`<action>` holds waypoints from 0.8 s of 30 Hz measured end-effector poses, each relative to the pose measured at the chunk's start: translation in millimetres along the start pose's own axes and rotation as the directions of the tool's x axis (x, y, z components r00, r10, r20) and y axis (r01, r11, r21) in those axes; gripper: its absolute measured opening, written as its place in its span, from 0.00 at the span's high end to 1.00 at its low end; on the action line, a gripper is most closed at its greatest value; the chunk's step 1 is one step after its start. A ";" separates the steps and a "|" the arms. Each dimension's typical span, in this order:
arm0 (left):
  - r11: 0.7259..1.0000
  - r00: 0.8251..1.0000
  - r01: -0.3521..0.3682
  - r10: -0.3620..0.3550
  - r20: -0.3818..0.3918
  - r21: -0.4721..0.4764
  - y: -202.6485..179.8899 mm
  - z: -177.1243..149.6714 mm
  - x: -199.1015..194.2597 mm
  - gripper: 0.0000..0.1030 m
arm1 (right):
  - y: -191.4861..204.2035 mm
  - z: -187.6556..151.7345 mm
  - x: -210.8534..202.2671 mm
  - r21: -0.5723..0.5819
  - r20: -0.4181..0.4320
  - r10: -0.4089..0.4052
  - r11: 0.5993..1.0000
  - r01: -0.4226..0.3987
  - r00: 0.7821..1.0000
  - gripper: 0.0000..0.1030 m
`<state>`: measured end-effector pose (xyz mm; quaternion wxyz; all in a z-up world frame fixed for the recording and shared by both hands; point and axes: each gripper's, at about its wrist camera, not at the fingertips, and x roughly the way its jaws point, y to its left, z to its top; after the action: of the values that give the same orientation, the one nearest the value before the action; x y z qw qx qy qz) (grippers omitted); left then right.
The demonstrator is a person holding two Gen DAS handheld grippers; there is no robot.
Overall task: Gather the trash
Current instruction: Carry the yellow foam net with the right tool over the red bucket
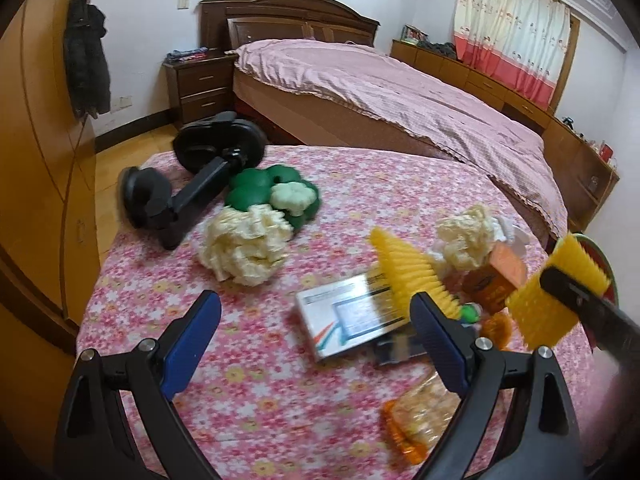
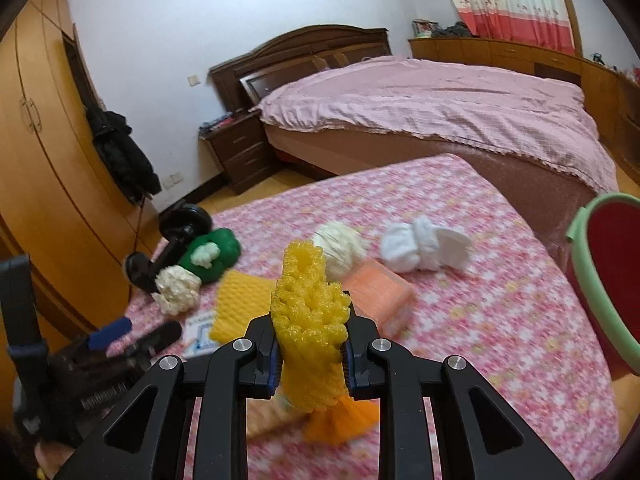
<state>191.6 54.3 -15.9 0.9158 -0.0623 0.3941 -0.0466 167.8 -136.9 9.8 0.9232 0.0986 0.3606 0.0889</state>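
On the flowered cloth (image 2: 500, 300) of the table lies a scatter of trash and toys. The right gripper (image 2: 310, 354) is clamped on a yellow foam net (image 2: 310, 312), both blue pads pressing its sides, the net standing up between them and raised off the cloth. No earlier view is at hand to compare. In the left wrist view the same net (image 1: 548, 300) shows at the right edge, held by a black finger. The left gripper (image 1: 316, 344) hangs over the near part of the table with its jaws wide and nothing between them; its blue pads (image 1: 192, 340) stand well apart.

A second yellow net (image 1: 408, 268) lies partly over a white box (image 1: 348, 320) near the table's middle. Just beyond it sits a cream paper wad (image 1: 464, 240) touching an orange pack (image 1: 506, 268). Another cream wad (image 1: 244, 246) lies to the left, just beside a green toy (image 1: 272, 190) with a small white piece on it. A black stand (image 1: 192, 184) rests at the far left corner. A clear bag (image 1: 424, 408) with an orange edge lies close under the left gripper's right finger. White cloth balls (image 2: 420, 246) lie further out toward the bed (image 2: 440, 96). A red bucket (image 2: 612, 280) with a green rim stands at the table's right side, apart from the held net
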 end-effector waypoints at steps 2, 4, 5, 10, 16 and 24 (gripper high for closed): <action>1.000 0.999 0.026 -0.026 -0.024 0.001 -7.2 4.4 5.9 0.15 | -10.1 -3.6 -3.9 0.007 -0.004 -0.025 1.000 0.025 1.000 0.77; 0.999 0.998 0.051 -0.051 -0.046 -0.001 -13.1 7.2 11.8 0.16 | -21.1 -7.1 -7.4 0.026 -0.009 -0.042 0.999 0.042 0.999 0.77; 0.998 0.997 0.060 -0.060 -0.057 0.002 -17.4 8.7 15.5 0.19 | -26.0 -8.1 -8.6 0.037 -0.011 -0.047 0.998 0.047 0.999 0.77; 0.995 0.989 0.098 -0.096 -0.109 0.018 -35.5 11.4 32.7 0.27 | -47.0 -15.6 -18.3 0.072 -0.012 -0.062 0.995 0.062 0.998 0.77; 0.995 0.985 0.093 -0.087 -0.151 0.035 -48.8 9.1 48.9 0.43 | -60.5 -23.8 -25.5 0.071 -0.011 -0.072 0.995 0.072 0.997 0.76; 0.985 0.979 0.167 -0.161 -0.128 0.038 -55.4 5.6 40.2 0.87 | -74.4 -34.5 -28.8 0.107 -0.028 -0.060 0.992 0.062 0.998 0.76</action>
<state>221.2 -5.4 -32.5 0.8836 -0.0694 0.4428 -0.1353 130.4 -211.4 -14.7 0.9143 0.1363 0.3791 0.0421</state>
